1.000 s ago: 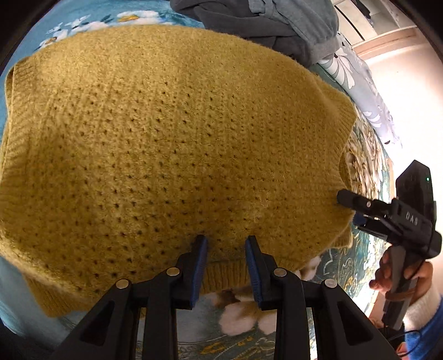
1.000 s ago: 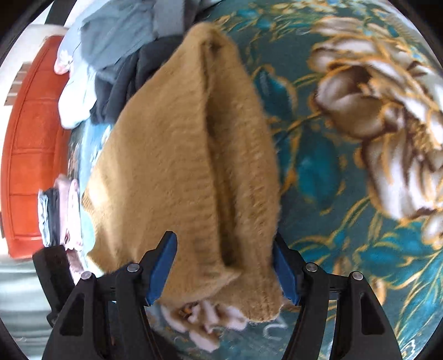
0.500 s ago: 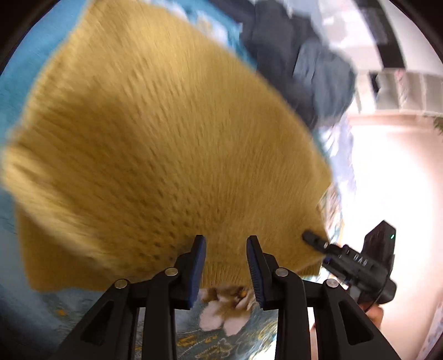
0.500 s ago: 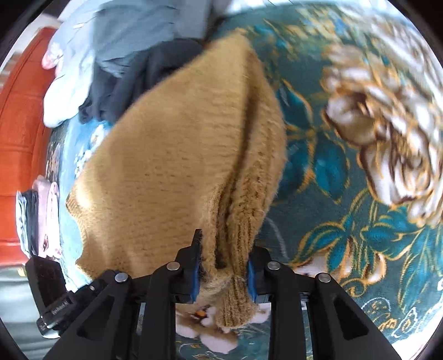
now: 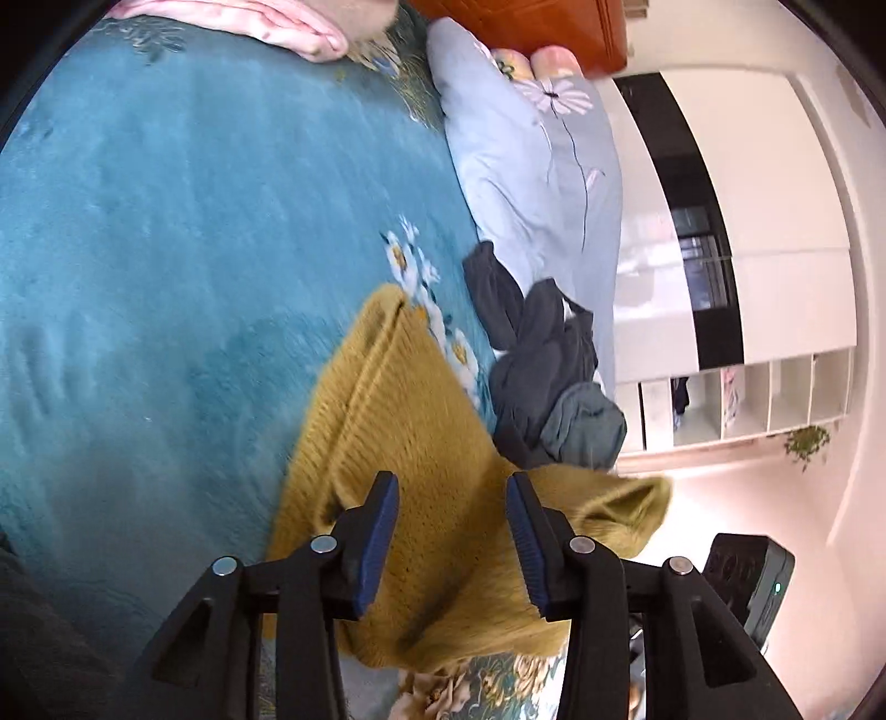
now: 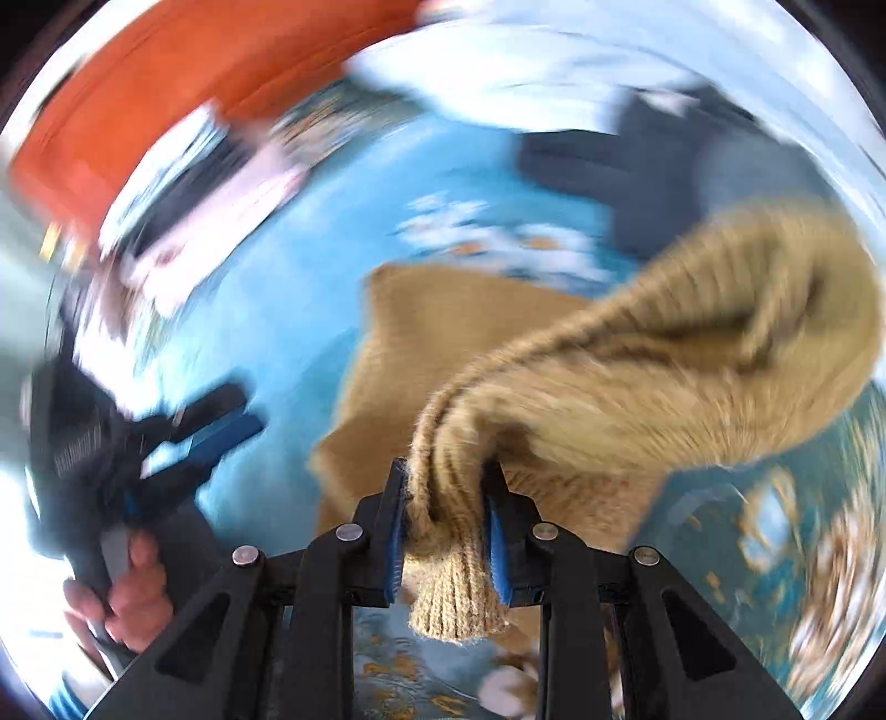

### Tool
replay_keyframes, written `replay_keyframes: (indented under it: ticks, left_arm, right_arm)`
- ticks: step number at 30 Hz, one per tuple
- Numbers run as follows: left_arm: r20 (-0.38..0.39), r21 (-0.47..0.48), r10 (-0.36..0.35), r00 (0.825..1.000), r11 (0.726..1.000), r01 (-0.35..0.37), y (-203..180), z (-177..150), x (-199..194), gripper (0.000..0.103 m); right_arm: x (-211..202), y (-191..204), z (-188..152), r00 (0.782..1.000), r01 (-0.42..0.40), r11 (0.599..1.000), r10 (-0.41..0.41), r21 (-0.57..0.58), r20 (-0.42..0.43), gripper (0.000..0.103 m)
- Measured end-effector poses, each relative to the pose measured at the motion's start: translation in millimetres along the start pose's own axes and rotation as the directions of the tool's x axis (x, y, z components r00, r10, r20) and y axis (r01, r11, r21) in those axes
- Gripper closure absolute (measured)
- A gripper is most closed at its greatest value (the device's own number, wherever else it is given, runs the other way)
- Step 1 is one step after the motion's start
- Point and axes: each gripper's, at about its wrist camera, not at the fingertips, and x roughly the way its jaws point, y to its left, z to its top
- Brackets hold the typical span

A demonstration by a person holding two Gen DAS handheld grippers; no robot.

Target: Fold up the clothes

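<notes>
A mustard-yellow knit sweater (image 5: 410, 443) lies partly on the teal bedspread (image 5: 166, 221), one side lifted off it. My right gripper (image 6: 446, 515) is shut on the sweater's (image 6: 664, 360) ribbed edge, which bunches between the blue pads and trails up to the right in a blurred fold. My left gripper (image 5: 451, 531) hovers above the sweater with its jaws apart and nothing clamped between them. The left gripper (image 6: 221, 429) also shows at the left of the blurred right wrist view, held by a hand (image 6: 133, 592). The right gripper's black body (image 5: 758, 576) sits at the lower right of the left wrist view.
A heap of dark grey clothes (image 5: 542, 365) lies just beyond the sweater. A pale blue flowered quilt (image 5: 542, 149) runs along the bed's far side, with pink folded fabric (image 5: 266, 27) and an orange headboard (image 5: 526, 27) beyond. White shelves (image 5: 747, 399) stand against the wall.
The right gripper closed on the sweater's edge and has lifted it, pulling that side up and across. The left gripper rose and swung away, still open.
</notes>
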Motion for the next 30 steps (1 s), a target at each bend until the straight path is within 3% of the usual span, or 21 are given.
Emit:
replay_keyframes:
  ticks: [4,6,8,14,17,22,24,27,28,30]
  left_arm:
    - [0.001,-0.049,0.008,1.000,0.999,-0.008,11,5,-4,0.054]
    - [0.001,-0.073,0.012,1.000,0.997,-0.012,17,8,-6,0.053]
    - [0.002,-0.097,0.016,1.000,0.995,-0.016,23,11,-8,0.052]
    - [-0.014,-0.061,0.072,0.997,0.995,-0.073,20,12,0,0.048]
    - [-0.032,0.025,0.147,0.989,0.989,-0.146,7,11,10,0.046]
    - [-0.112,0.213,0.242,0.964,0.953,-0.215,-21,8,47,0.045]
    - [-0.118,0.312,0.287,0.951,0.920,-0.239,-35,8,60,0.045]
    - [-0.078,0.384,0.403,0.912,0.856,-0.346,-36,18,73,0.045]
    - [-0.078,0.381,0.442,0.893,0.841,-0.383,-30,23,77,0.045]
    - [-0.118,0.291,0.452,0.884,0.867,-0.405,-6,33,78,0.045]
  right_arm:
    - [34,37,-24,0.992,-0.019,0.993,0.004,-0.119,-0.124,0.077]
    - [53,43,-26,0.986,-0.009,0.992,-0.012,-0.123,-0.168,0.077]
    - [62,42,-28,0.981,-0.032,0.997,0.017,-0.075,-0.194,0.067]
    - [39,33,-38,0.960,-0.220,0.974,0.208,-0.045,-0.185,0.046]
    - [19,8,-45,0.973,-0.199,0.979,0.193,-0.033,-0.128,0.045]
    - [15,-60,-56,0.987,-0.113,0.983,0.128,0.144,-0.096,0.045]
    - [16,-81,-68,0.987,-0.102,0.972,0.125,0.211,-0.101,0.045]
    - [17,-97,-89,0.984,-0.100,0.956,0.135,0.274,-0.112,0.045]
    - [19,-99,-92,0.984,-0.100,0.954,0.137,0.282,-0.116,0.045]
    - [19,-100,-95,0.983,-0.102,0.954,0.140,0.281,-0.119,0.045]
